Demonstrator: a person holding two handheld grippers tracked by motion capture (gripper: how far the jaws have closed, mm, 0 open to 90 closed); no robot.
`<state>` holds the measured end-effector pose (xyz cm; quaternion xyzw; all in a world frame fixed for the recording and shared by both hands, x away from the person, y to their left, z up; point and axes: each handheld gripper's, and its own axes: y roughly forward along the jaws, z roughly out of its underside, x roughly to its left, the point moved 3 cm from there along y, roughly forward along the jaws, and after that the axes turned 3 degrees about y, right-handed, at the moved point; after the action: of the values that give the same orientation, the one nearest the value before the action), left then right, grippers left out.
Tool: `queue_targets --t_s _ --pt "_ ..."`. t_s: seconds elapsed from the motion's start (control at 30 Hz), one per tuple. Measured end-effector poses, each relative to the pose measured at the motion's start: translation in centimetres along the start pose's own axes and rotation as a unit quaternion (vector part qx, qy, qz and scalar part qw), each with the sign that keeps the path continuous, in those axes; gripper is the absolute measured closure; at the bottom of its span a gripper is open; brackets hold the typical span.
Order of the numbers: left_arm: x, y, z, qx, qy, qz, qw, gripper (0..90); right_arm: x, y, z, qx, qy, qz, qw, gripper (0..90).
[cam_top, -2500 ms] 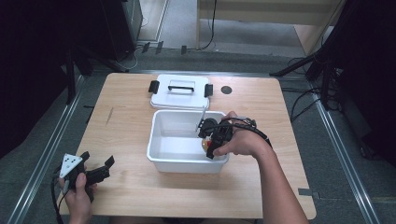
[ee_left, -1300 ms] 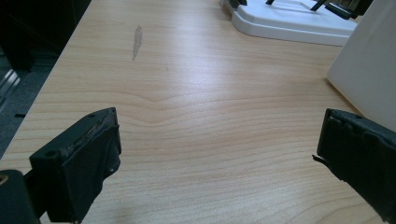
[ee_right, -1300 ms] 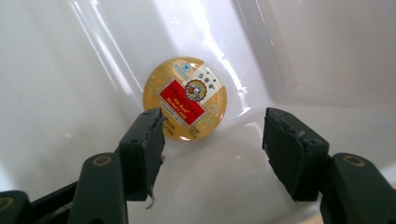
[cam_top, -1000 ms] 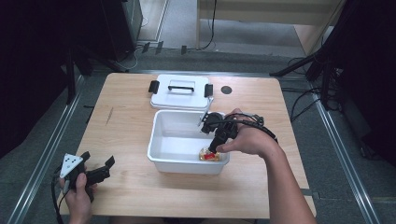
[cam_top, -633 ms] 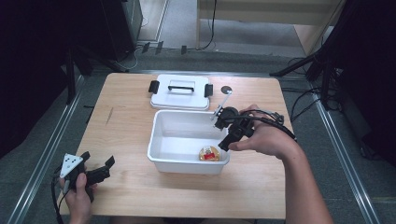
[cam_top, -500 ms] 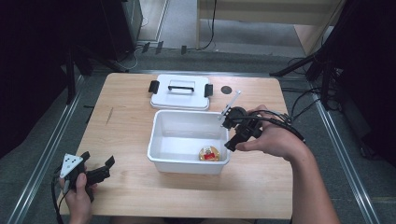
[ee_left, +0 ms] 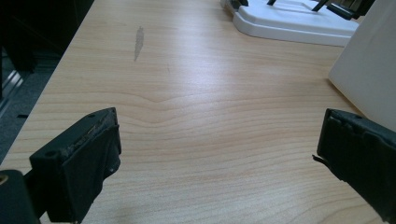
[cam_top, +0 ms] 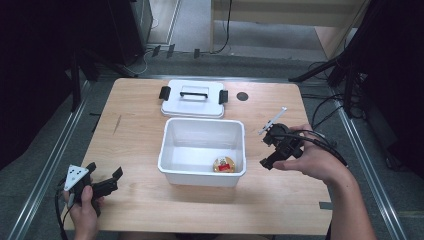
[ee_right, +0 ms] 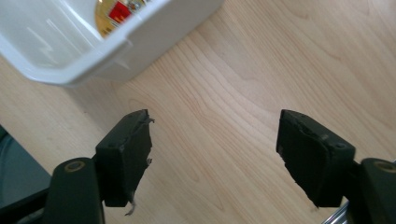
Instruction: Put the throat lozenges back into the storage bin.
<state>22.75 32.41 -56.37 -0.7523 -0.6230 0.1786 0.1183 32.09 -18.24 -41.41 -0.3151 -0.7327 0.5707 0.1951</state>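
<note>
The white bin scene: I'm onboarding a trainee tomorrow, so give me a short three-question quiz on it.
1. True or false: the lid sits on the bin.
2. What lies inside the bin? A) a small round gold and red item B) a spoon C) a cloth
3. Are the right tongs over the bin or beside it?

Key: 1 false, the lid lies on the table behind the bin. 2 A, the item. 3 beside it, with open jaws and nothing between them.

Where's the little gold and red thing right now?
In the high view, the gold and red item lies inside the white bin, at its near right corner.
</note>
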Motion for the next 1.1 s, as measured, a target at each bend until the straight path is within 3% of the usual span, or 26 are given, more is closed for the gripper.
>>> queue_targets --t_s 0.1,0.27,0.33,0.37,0.4,0.47,0.5,0.6,0.63,0.67,0.7,0.73,0.8,0.87,0.9,0.93,0.97,1.0,1.03,1.07,1.1 --pt "0.0 0.0 0.0 0.000 0.000 0.000 1.0000 0.0 -0.5 0.9 0.9 0.003 0.017 0.006 0.9998 14.4" --pt "0.0 0.0 0.0 0.000 0.000 0.000 1.0000 0.0 -1.6 2.2 2.6 -0.003 0.067 0.013 0.9976 7.4" --pt "0.0 0.0 0.0 0.000 0.000 0.000 1.0000 0.0 -1.8 2.5 2.9 -0.005 0.074 0.011 0.9972 5.5" --pt "0.0 0.0 0.0 -0.001 0.000 0.000 1.0000 0.0 -2.1 3.0 3.5 -0.004 0.092 0.012 0.9957 2.0" --pt "0.0 0.0 0.0 -0.001 0.000 0.000 1.0000 0.0 -2.1 3.0 3.5 -0.004 0.092 0.012 0.9957 2.0" --pt "0.0 0.0 0.0 -0.001 0.000 0.000 1.0000 0.0 -2.6 3.5 4.6 -0.011 0.123 0.023 0.9920 0.0" --pt "0.0 0.0 0.0 -0.001 0.000 0.000 1.0000 0.0 -2.6 3.5 4.6 -0.011 0.123 0.023 0.9920 0.0" --pt "0.0 0.0 0.0 -0.001 0.001 -0.001 1.0000 0.0 -3.2 4.1 6.2 -0.039 0.157 0.032 0.9863 0.0" --pt "0.0 0.0 0.0 -0.001 0.001 -0.001 1.0000 0.0 -3.2 4.1 6.2 -0.039 0.157 0.032 0.9863 0.0" --pt "0.0 0.0 0.0 -0.001 0.000 -0.001 1.0000 0.0 -3.4 4.4 7.0 -0.052 0.172 0.034 0.9831 0.0" --pt "0.0 0.0 0.0 -0.001 0.000 -0.001 1.0000 0.0 -3.4 4.4 7.0 -0.052 0.172 0.034 0.9831 0.0" --pt "0.0 0.0 0.0 -0.001 0.001 -0.001 1.0000 0.0 -3.5 5.1 8.1 -0.068 0.189 0.039 0.9788 0.0" --pt "0.0 -0.1 0.0 -0.003 -0.001 -0.001 1.0000 0.0 -3.7 5.7 9.1 -0.084 0.203 0.047 0.9745 0.0" --pt "0.0 -0.1 0.0 -0.004 -0.001 -0.002 1.0000 0.0 -3.8 6.0 9.6 -0.091 0.207 0.050 0.9728 0.0" --pt "0.0 -0.1 0.0 -0.004 -0.001 -0.004 1.0000 0.0 -4.0 6.6 10.6 -0.114 0.224 0.053 0.9664 0.0" --pt "0.0 -0.1 0.0 -0.004 -0.001 -0.004 1.0000 0.0 -4.0 6.6 10.6 -0.114 0.224 0.053 0.9664 0.0" --pt "0.0 -0.1 0.0 -0.004 0.001 -0.006 1.0000 0.0 -4.2 7.1 11.7 -0.137 0.232 0.063 0.9611 0.0" --pt "0.0 -0.1 0.0 -0.004 0.001 -0.006 1.0000 0.0 -4.2 7.1 11.7 -0.137 0.232 0.063 0.9611 0.0" --pt "0.0 -0.1 0.0 -0.005 -0.001 -0.006 1.0000 0.0 -4.3 7.6 12.8 -0.161 0.239 0.066 0.9555 0.0" --pt "0.0 -0.1 0.0 -0.005 -0.001 -0.006 1.0000 0.0 -4.3 7.6 12.8 -0.161 0.239 0.066 0.9555 0.0" --pt "0.0 -0.1 0.0 -0.005 -0.001 -0.007 1.0000 0.0 -4.2 8.0 14.0 -0.185 0.248 0.070 0.9484 0.0"
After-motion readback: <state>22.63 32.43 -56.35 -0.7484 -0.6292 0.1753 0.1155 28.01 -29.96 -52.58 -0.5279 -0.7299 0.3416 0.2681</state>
